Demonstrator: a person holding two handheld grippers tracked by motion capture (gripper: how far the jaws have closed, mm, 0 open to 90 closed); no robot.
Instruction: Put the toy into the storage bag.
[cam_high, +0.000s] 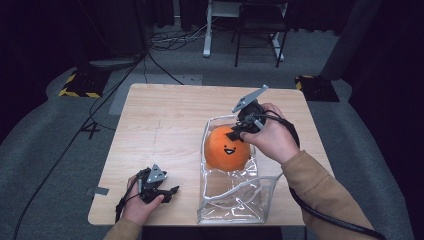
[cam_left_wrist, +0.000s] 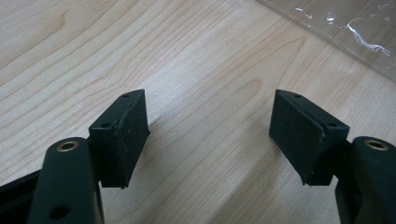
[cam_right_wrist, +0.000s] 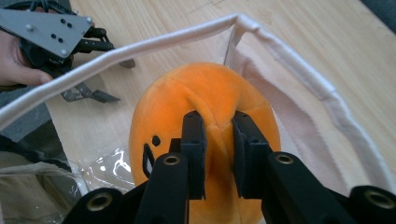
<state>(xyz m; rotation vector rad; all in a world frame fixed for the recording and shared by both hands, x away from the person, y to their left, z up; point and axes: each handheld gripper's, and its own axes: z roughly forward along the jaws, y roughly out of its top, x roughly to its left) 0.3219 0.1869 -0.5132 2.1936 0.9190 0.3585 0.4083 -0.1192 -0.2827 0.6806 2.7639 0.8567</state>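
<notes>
The left tool (cam_high: 172, 190) rests on the desk (cam_high: 165, 125) near its front edge, jaws spread wide with bare wood between them. Just to its right stands a clear plastic bag (cam_high: 235, 200) with a white-trimmed rim, its mouth open. An orange plush toy (cam_high: 226, 148) with a small black face sits in the mouth of the bag. The right tool (cam_high: 235, 134) comes from above, jaws narrow, pinching a fold of plush on the toy's top.

Tan sleeves; each black tool (cam_high: 239, 131) bears a grey triangular plate.
</notes>
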